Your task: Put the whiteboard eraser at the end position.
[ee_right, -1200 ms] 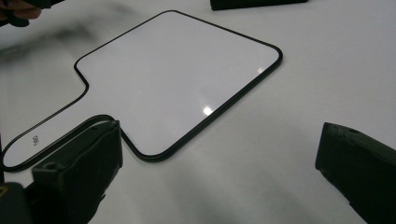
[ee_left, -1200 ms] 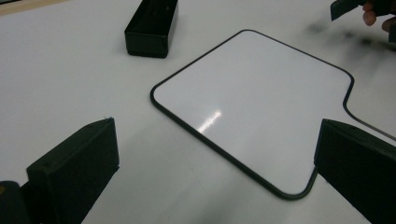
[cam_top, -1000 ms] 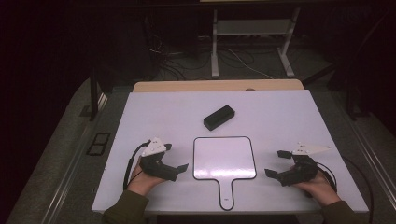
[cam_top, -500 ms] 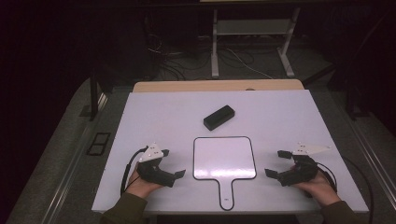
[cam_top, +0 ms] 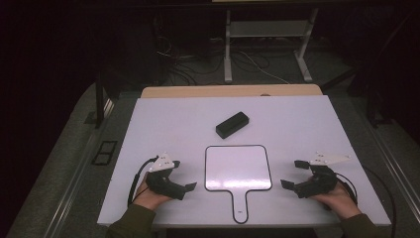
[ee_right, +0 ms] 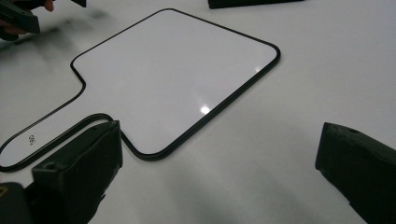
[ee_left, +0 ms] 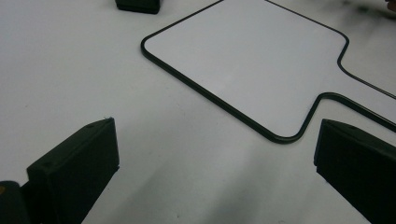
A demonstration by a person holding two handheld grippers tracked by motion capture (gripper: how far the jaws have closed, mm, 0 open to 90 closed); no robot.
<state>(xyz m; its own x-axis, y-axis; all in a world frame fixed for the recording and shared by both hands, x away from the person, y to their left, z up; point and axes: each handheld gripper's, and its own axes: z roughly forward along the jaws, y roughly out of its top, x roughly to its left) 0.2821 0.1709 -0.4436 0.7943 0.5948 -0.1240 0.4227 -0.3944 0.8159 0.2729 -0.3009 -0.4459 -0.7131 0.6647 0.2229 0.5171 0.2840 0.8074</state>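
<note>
A flat white paddle-shaped board with a black rim (cam_top: 238, 168) lies at the near edge of the white desk (cam_top: 307, 124), handle toward the person. The left gripper (cam_top: 182, 176) and right gripper (cam_top: 292, 174) flank it, jaws spread, holding nothing. A small black rectangular block (cam_top: 232, 124) sits behind. I think a low, level approach to the rim is best.

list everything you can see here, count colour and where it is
table: 1, white top with a tan strip at the far edge, centre of the high view
paddle-shaped whiteboard: 1, white with a black rim, flat at the near middle of the table, handle toward the person
block: 1, black, on the table just beyond the whiteboard
metal stand: 1, pale grey, on the floor behind the table
cables: several, dark and light, on the floor behind the table
left hand-held gripper: 1, black, left of the whiteboard, open
right hand-held gripper: 1, black, right of the whiteboard, open
hands: 2, at the near table edge
</note>
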